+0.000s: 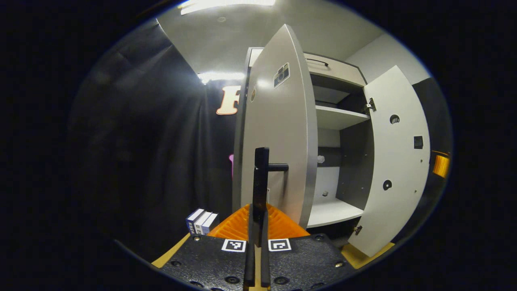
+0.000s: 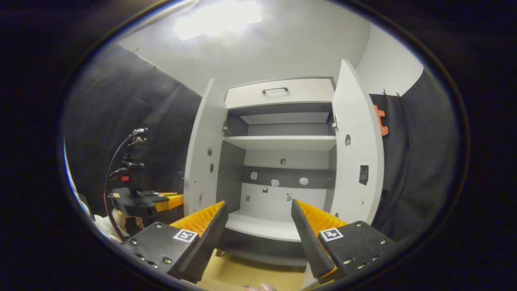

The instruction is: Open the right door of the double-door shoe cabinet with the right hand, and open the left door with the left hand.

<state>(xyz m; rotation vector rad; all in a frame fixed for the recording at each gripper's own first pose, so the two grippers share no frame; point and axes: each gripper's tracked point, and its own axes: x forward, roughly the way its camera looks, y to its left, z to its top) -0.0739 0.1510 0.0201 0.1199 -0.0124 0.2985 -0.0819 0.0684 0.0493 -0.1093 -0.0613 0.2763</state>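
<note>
My left gripper (image 1: 257, 226) has its fingers closed narrow on the dark bar handle (image 1: 261, 178) of the left door (image 1: 278, 133), both pressing its lower end. That door stands swung well out from the shoe cabinet (image 1: 335, 117), edge-on to my camera. My right gripper (image 2: 258, 226) hangs free with its fingers spread wide, holding nothing, aimed at the open cabinet interior.

Handling, as I judge it: the doors are stiff flat panels on hinges, light to swing, and they follow a fixed arc, so any pull must travel with that arc and not straight back. The bar handle is the proper hold (rigid, smooth, possibly slippery under a loose grip).

The right door (image 2: 355, 141) is open wide with its inner face exposed, so both doors appear opened and the task looks nearly complete.

The left gripper view gives the handle grip and small boxes (image 1: 202, 221) low beside the cabinet. The right gripper view gives the full frontal layout: both doors apart, the shelf (image 2: 278, 142), the top drawer (image 2: 278, 95), and my left gripper (image 2: 139, 200) farther off at the left door's outer side.
</note>
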